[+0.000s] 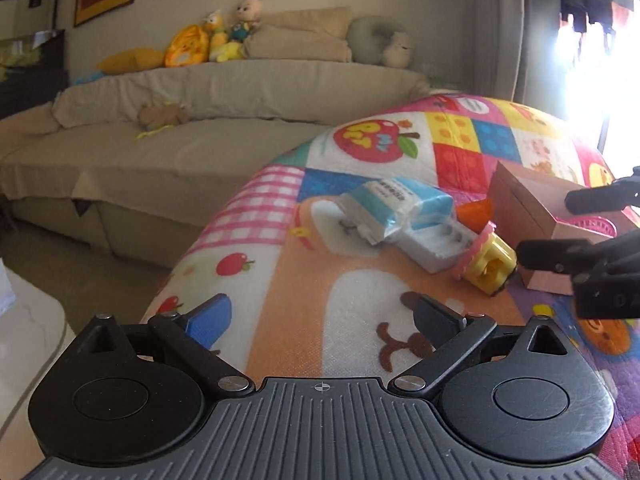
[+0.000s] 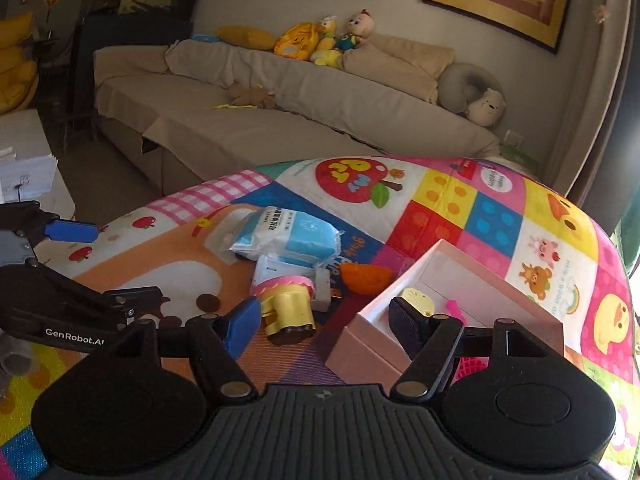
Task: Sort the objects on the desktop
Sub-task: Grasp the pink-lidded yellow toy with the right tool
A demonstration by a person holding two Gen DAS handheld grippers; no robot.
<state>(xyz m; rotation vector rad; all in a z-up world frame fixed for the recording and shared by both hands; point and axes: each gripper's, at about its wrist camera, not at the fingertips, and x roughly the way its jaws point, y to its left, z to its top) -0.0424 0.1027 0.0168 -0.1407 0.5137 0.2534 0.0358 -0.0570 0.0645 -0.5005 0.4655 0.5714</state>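
Pink box [image 2: 400, 312]; yellow toy [image 2: 290, 312]; blue-white tissue pack [image 2: 288, 236]; patchwork cartoon mat [image 2: 496, 216].

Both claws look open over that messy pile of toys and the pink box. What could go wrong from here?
The yellow toy lies tilted against the white block, so a grab might nudge it away or snag both. The right gripper straddles the pink box rim and could bump it. The left gripper is close by, so the two could collide.

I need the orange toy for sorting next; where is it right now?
The orange toy lies on the colourful mat, in the right wrist view just left of the pink box and behind the yellow toy.
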